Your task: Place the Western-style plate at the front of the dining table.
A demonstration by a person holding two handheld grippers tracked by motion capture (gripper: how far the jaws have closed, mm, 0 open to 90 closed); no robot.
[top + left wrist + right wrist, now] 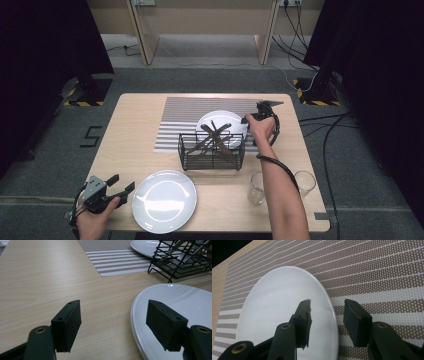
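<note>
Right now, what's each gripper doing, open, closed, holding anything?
Left gripper: open, holding nothing, beside the near plate.
Right gripper: open, straddling the far plate's rim, not gripping.

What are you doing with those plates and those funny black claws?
A person holds a gripper in each hand at a wooden table. The right gripper is at the rim of the white plate on the striped placemat, jaws open, one over the plate and one outside its edge, not pressing on it. The left gripper waits open beside the other white plate near the front edge. Between the plates stands a black wire basket holding cutlery, and two empty glasses stand to its right.
</note>
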